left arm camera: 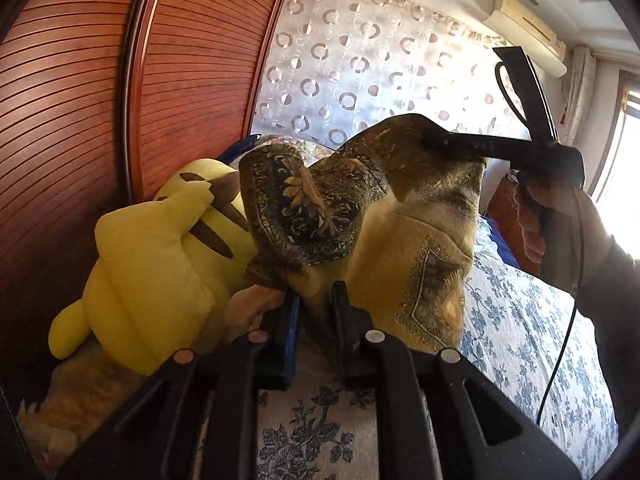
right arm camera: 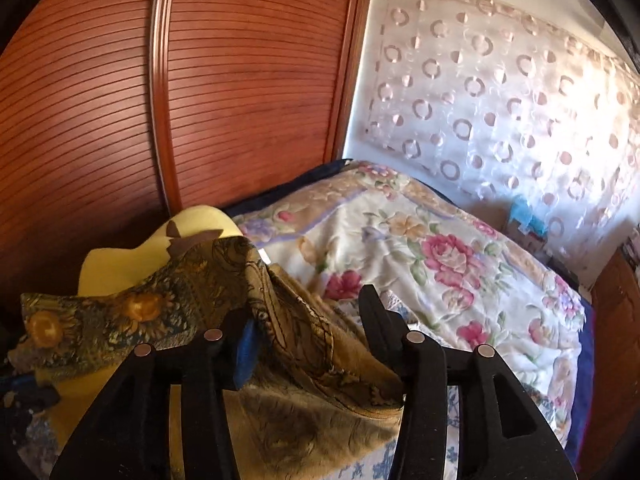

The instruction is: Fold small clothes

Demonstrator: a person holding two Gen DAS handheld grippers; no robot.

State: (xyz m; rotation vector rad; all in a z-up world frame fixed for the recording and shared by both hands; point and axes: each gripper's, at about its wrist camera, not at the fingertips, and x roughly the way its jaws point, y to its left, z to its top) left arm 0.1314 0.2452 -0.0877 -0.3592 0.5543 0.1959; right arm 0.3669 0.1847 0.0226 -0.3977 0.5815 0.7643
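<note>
- A yellow plush toy point(left arm camera: 152, 264) is seen at the left edge of the bed point(left arm camera: 520, 320), against the slatted wooden wardrobe doors point(left arm camera: 80, 120).
- A patterned brown-and-gold scarf point(left arm camera: 320, 208) is draped partly over the plush toy and spread toward the middle of the bed, on the blue-flowered sheet point(left arm camera: 312, 440).
- The left hand-held gripper point(left arm camera: 316, 300) is shown with its fingers nearly pressed together, a lower fold of the scarf being pinched in the narrow gap between them.
- In the right wrist view, the right hand-held gripper point(right arm camera: 308, 320) is seen with its jaws spread; the scarf point(right arm camera: 280, 340) lies between and under them, and whether the pads touch it cannot be told.
- In the left wrist view, the right hand-held gripper point(left arm camera: 430, 142) is seen at the raised upper edge of the scarf, gripped by a hand point(left arm camera: 560, 232) in a dark sleeve.
- A floral quilt point(right arm camera: 420, 248) is folded at the far edge of the bed, below a circle-patterned curtain point(right arm camera: 500, 100).
</note>
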